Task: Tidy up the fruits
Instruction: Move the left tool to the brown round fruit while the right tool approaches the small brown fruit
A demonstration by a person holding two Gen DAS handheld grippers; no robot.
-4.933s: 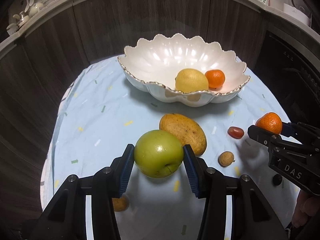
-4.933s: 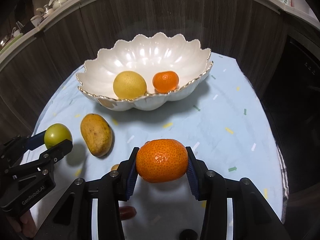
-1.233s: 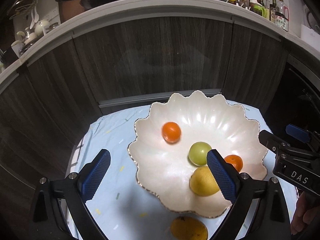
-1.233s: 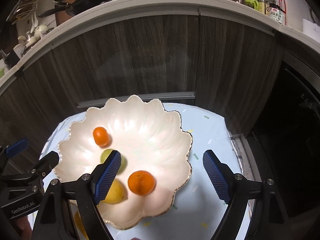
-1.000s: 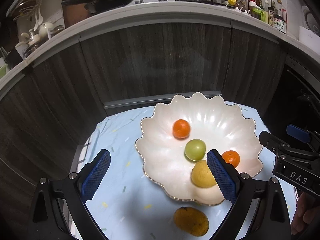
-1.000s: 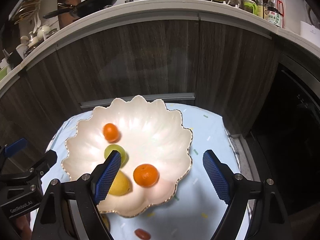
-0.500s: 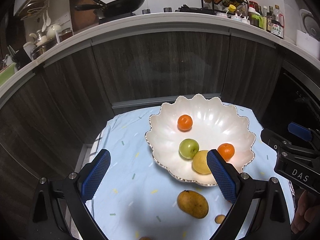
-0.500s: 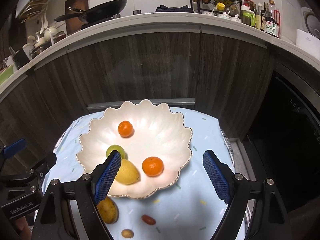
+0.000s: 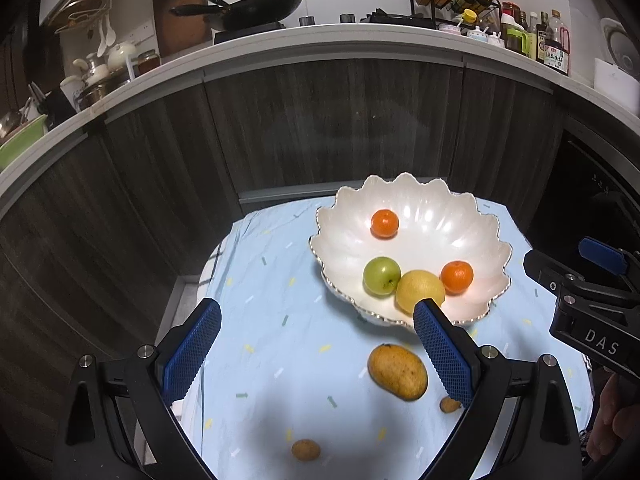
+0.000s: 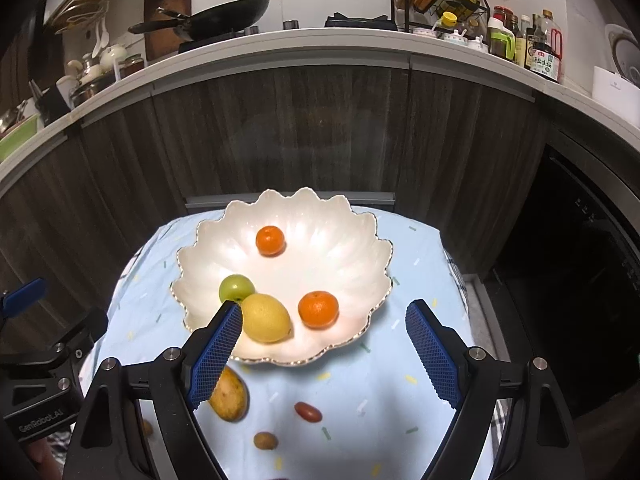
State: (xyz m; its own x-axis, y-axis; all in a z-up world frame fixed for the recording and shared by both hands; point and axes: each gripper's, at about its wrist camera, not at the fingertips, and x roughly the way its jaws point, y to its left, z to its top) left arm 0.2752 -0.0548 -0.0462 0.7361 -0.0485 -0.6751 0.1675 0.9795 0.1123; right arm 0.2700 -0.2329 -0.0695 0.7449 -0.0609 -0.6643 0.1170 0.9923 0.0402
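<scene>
Two wide-open, empty hand-held grippers, left (image 9: 316, 354) and right (image 10: 324, 354): best lowered squarely over the mango (image 9: 397, 371), pads across its narrow width, then into the scalloped bowl (image 9: 496, 240).

One bowl (image 10: 372, 256) holds two tangerines (image 10: 270, 241), one apple (image 10: 236, 288), one lemon (image 10: 266, 318).

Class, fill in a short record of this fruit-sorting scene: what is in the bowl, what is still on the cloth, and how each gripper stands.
bowl: white scalloped bowl on the blue tablecloth
in bowl: green apple, lemon, two tangerines
on cloth, near side of bowl: mango, red date-like fruit, small brown fruits
left gripper: open, nothing between the fingers
right gripper: open, nothing between the fingers
</scene>
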